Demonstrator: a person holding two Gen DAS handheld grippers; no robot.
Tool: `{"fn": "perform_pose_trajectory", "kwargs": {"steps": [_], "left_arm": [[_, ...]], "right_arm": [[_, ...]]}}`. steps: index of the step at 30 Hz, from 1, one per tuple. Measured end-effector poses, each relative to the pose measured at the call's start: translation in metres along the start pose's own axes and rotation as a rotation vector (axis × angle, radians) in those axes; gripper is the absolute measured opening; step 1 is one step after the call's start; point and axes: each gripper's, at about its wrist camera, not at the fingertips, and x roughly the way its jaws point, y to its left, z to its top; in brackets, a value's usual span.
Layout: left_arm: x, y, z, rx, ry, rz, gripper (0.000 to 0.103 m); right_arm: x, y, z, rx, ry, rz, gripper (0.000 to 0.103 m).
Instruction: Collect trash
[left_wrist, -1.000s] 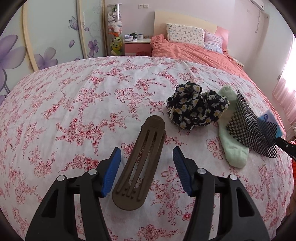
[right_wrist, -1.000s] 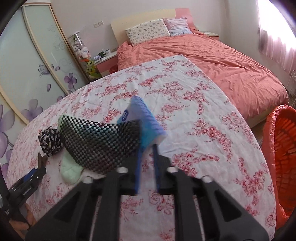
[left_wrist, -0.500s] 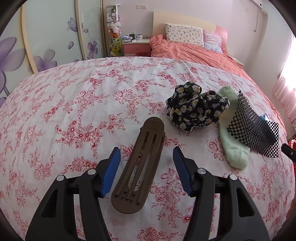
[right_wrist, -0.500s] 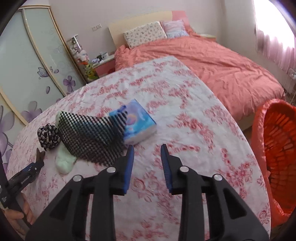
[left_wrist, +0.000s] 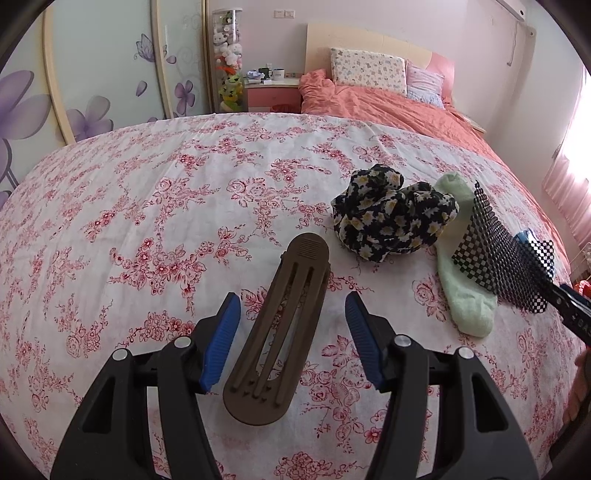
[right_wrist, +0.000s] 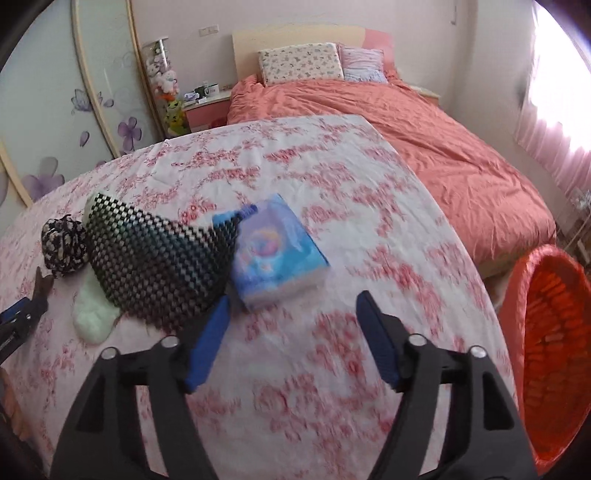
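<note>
left claw (left_wrist: 291, 334) open astride stiff brown clip (left_wrist: 279, 325), take mid-length | right claw (right_wrist: 291, 339) just opened, empty | tissue pack (right_wrist: 275, 251) light, squashy, grip its sides

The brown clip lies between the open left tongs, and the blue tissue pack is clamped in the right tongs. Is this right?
Not quite. The right wrist view shows the right tongs open and empty; the blue tissue pack lies on the floral sheet. The brown clip does lie between the open left tongs.
</note>
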Motion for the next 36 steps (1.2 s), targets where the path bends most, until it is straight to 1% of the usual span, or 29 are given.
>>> {"fn": "perform_pose_trajectory", "kwargs": {"steps": [6,8,9,10,13,17,19,22,25,26,27,29,32,33,34,35,36], "left_arm": [[0.000,-0.002,0.000,0.003,0.001,0.002,0.059],[0.000,-0.001,-0.001,0.004,0.002,0.002,0.059],[0.000,0.000,-0.001,0.002,0.001,0.000,0.059],[-0.001,0.000,-0.001,0.000,0.001,-0.003,0.059],[-0.002,0.002,-0.001,-0.006,-0.003,-0.020,0.060],[-0.005,0.005,-0.003,0.006,-0.005,-0.044,0.059],[-0.005,0.005,-0.003,0.015,-0.002,-0.042,0.059],[-0.003,0.006,0.000,0.001,0.003,-0.039,0.059],[-0.001,0.005,0.003,-0.006,0.006,-0.029,0.052],[0.000,0.003,0.004,0.003,0.005,-0.024,0.049],[0.000,0.001,0.005,0.015,0.003,-0.016,0.047],[0.001,-0.004,0.005,0.045,0.000,0.001,0.047],[0.003,-0.006,0.006,0.046,0.000,0.000,0.047],[0.003,-0.006,0.006,0.045,0.000,0.000,0.047],[0.003,-0.007,0.007,0.048,0.001,0.001,0.044],[0.003,-0.008,0.006,0.053,0.000,0.004,0.039],[0.002,-0.009,0.006,0.061,0.000,0.000,0.036]], "right_arm": [[0.018,0.011,0.022,-0.048,0.014,-0.042,0.075],[0.025,0.013,0.026,-0.062,0.025,-0.050,0.068],[0.026,0.011,0.027,-0.050,0.028,-0.018,0.056],[0.025,0.008,0.026,-0.035,0.032,-0.009,0.053],[0.016,-0.002,0.017,0.007,0.035,-0.022,0.052],[-0.004,-0.015,-0.008,0.034,0.043,-0.058,0.052],[-0.012,-0.019,-0.017,0.042,0.045,-0.068,0.053],[-0.014,-0.018,-0.021,0.043,0.042,-0.071,0.053],[-0.013,-0.017,-0.019,0.047,0.042,-0.067,0.053],[-0.013,-0.016,-0.019,0.046,0.041,-0.065,0.053],[-0.013,-0.016,-0.019,0.045,0.040,-0.064,0.054],[-0.012,-0.016,-0.019,0.044,0.038,-0.062,0.055],[-0.012,-0.015,-0.019,0.042,0.033,-0.063,0.055],[-0.012,-0.015,-0.019,0.040,0.031,-0.066,0.053],[-0.012,-0.013,-0.019,0.035,0.029,-0.064,0.052],[-0.013,-0.012,-0.020,0.028,0.029,-0.061,0.051],[-0.014,-0.012,-0.021,0.024,0.032,-0.053,0.051]]}}
